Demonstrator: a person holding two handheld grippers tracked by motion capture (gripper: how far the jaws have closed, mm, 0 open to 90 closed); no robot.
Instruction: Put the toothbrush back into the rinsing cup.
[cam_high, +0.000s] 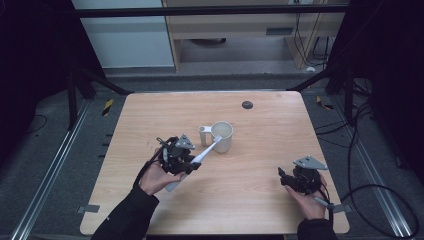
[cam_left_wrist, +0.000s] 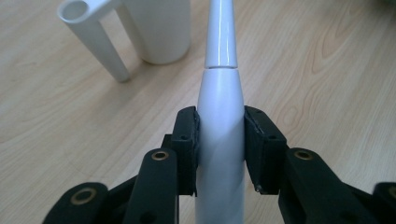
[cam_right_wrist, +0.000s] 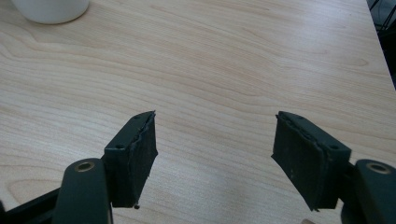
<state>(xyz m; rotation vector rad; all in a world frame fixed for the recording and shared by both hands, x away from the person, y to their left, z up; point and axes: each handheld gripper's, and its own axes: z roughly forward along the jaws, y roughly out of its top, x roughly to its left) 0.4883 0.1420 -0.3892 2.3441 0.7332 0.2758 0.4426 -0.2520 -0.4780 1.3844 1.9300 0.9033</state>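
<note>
The left gripper (cam_high: 196, 163), angled toward one o'clock, clamps a white electric toothbrush (cam_left_wrist: 219, 140) whose head reaches the white cup's (cam_high: 222, 136) rim at table centre. At four o'clock, the right gripper (cam_right_wrist: 215, 156) rests low, jaws spread wide, holding nothing.

Small dark round spot (cam_high: 247, 104), perhaps grommet, near far edge of wooden table (cam_high: 270, 200).

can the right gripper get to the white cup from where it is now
Probably yes. The right gripper is open and holds nothing, and bare table lies between it and the cup. The toothbrush in the left gripper approaches from the other side.
</note>
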